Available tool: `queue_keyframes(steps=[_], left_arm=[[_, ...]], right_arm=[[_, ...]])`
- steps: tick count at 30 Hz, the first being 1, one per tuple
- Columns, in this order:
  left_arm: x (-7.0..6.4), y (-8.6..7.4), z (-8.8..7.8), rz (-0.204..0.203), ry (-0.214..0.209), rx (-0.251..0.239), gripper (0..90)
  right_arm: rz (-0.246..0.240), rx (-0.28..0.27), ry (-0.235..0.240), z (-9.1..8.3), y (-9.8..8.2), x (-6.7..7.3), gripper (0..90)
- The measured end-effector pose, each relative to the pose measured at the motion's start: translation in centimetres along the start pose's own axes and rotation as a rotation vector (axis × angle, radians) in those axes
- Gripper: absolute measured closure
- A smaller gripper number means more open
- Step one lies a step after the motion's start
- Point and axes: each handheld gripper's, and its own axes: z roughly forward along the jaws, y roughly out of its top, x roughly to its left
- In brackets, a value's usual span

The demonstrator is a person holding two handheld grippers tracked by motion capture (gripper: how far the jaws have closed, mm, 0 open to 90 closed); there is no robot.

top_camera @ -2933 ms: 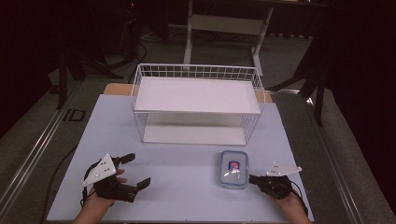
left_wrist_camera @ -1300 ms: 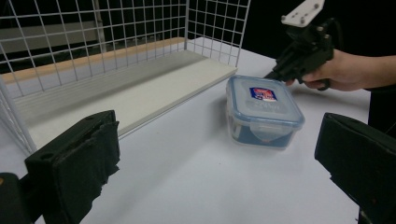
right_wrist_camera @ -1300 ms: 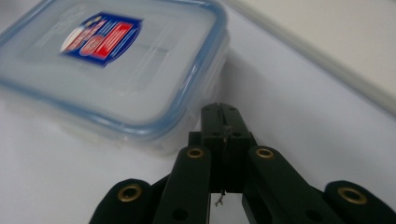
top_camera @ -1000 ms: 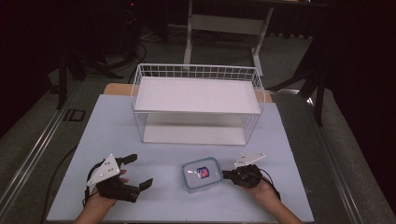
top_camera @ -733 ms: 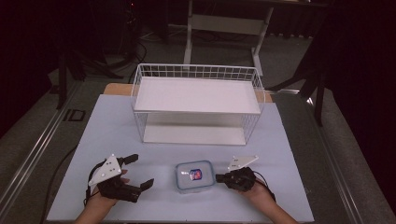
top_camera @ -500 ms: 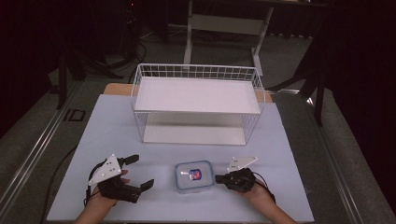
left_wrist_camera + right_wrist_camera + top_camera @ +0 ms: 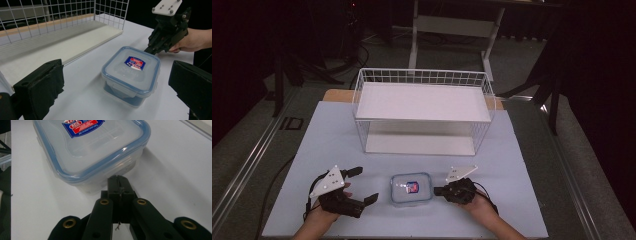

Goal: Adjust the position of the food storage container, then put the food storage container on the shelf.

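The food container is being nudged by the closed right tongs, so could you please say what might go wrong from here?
1. The shut right tongs press low on the food container off-centre; it may spin rather than slide.
2. It could overshoot the open left tongs waiting beside it.

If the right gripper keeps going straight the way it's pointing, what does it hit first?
The right gripper, jaws shut, points at the side wall of the lidded plastic container. Its tips look at or almost at that wall, so the container comes first.

My left gripper (image 7: 354,187) and right gripper (image 7: 435,190) are black, each topped by a grey three-cornered plate with screws. Brass rivets mark my right linkage; black cables trail behind.
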Motion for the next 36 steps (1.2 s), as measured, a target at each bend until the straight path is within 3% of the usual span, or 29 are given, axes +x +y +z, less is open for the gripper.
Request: queue_keyframes(steps=[4, 7, 11, 12, 14, 17, 20, 21, 23, 26, 28, 30, 33, 36], left_arm=[[-0.1, 0.0, 0.1, 0.003, -0.003, 0.008, 1.0], [-0.1, 0.0, 0.1, 0.003, -0.009, 0.003, 1.0], [-0.1, 0.1, 0.0, -0.006, -0.021, -0.008, 1.0], [0.0, 0.1, 0.0, -0.007, -0.024, -0.014, 1.0], [0.0, 0.2, 0.0, -0.016, -0.024, -0.015, 1.0], [-0.1, 0.3, 0.1, -0.03, -0.029, -0.011, 1.0], [-0.3, 0.7, 0.0, -0.035, -0.035, 0.016, 1.0], [-0.5, 0.9, 0.0, -0.031, -0.038, 0.028, 1.0], [-0.8, 1.4, 0.0, -0.023, -0.026, 0.049, 1.0], [-1.4, 2.1, 0.0, -0.028, 0.011, 0.091, 1.0], [-1.5, 2.4, -0.1, -0.046, -0.002, 0.069, 1.0], [-1.5, 2.7, -0.2, -0.068, -0.011, 0.06, 1.0], [-1.3, 3.0, -0.3, -0.146, -0.052, 0.089, 1.0], [-1.3, 3.1, -0.2, -0.151, -0.068, 0.124, 1.0]], right_arm=[[-0.008, -0.005, 0.001, 0.6, 0.4, 0.4, 90.0], [-0.026, 0.004, -0.04, 0.6, 0.5, 0.5, 89.9], [-0.006, -0.01, -0.085, -0.3, 0.4, 0.0, 87.1], [0.0, -0.037, -0.117, -1.3, 0.3, -0.1, 80.6], [0.016, -0.075, -0.138, -2.3, 0.4, 0.0, 67.4], [0.03, -0.125, -0.144, -3.5, 0.7, 0.2, 47.0], [0.042, -0.195, -0.115, -4.3, 1.1, 0.5, 18.3], [0.042, -0.208, -0.128, -4.5, 1.3, 0.6, 15.7], [0.054, -0.227, -0.161, -4.8, 1.5, 0.8, 15.2], [0.074, -0.237, -0.121, -5.2, 2.0, 0.7, 18.5], [0.069, -0.239, -0.152, -5.4, 2.4, 1.1, 20.1], [0.07, -0.23, -0.138, -5.4, 2.8, 1.4, 20.0], [0.12, -0.192, -0.126, -5.4, 3.5, 1.6, 14.8], [0.103, -0.198, -0.143, -5.4, 3.9, 2.1, 13.6]])
